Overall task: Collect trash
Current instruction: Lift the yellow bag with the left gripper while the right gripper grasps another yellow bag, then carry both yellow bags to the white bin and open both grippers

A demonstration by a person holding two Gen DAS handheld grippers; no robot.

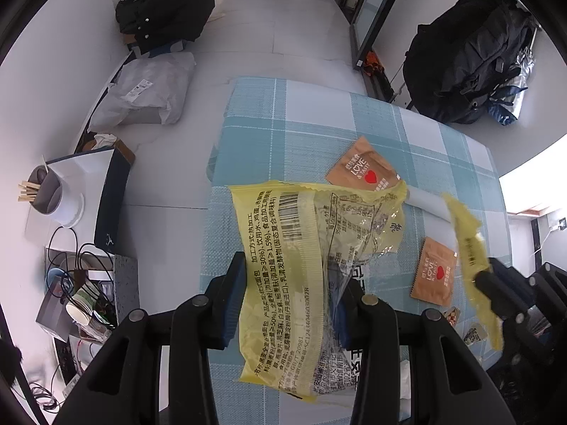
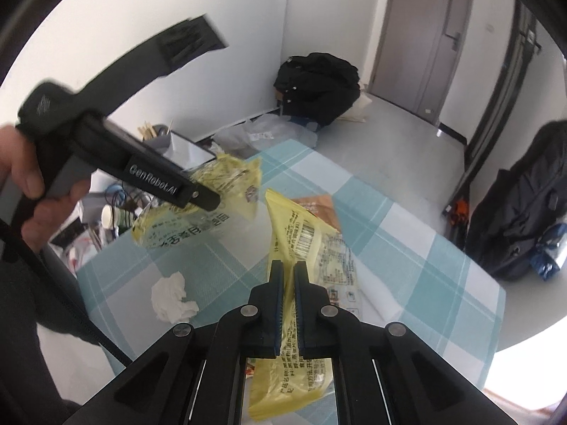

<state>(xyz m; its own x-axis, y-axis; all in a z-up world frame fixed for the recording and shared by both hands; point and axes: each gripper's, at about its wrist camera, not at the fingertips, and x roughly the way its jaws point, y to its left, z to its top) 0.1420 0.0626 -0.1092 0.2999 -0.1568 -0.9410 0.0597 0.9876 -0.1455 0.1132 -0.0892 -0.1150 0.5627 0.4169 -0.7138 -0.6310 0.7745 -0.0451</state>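
Note:
My left gripper [image 1: 290, 283] holds a yellow and clear bread wrapper [image 1: 283, 265] between its fingers, above the blue checked tablecloth [image 1: 372, 120]. In the right wrist view the same gripper [image 2: 209, 198] shows shut on that crumpled wrapper [image 2: 226, 180]. My right gripper [image 2: 288, 272] is shut on a second yellow wrapper [image 2: 304, 241]; it also shows at the right of the left wrist view [image 1: 471, 248]. Two brown "LOVE" sachets [image 1: 368, 170] [image 1: 434, 272] lie on the cloth. A crumpled white tissue [image 2: 172, 297] lies on the cloth to the left.
Black bags [image 1: 166, 7] [image 1: 467, 56] sit on the floor by the walls. A grey parcel bag [image 1: 145, 92] lies on the floor. A cluttered side shelf with cups and cables [image 1: 81, 290] stands left of the table. A grey door [image 2: 425, 42] is at the back.

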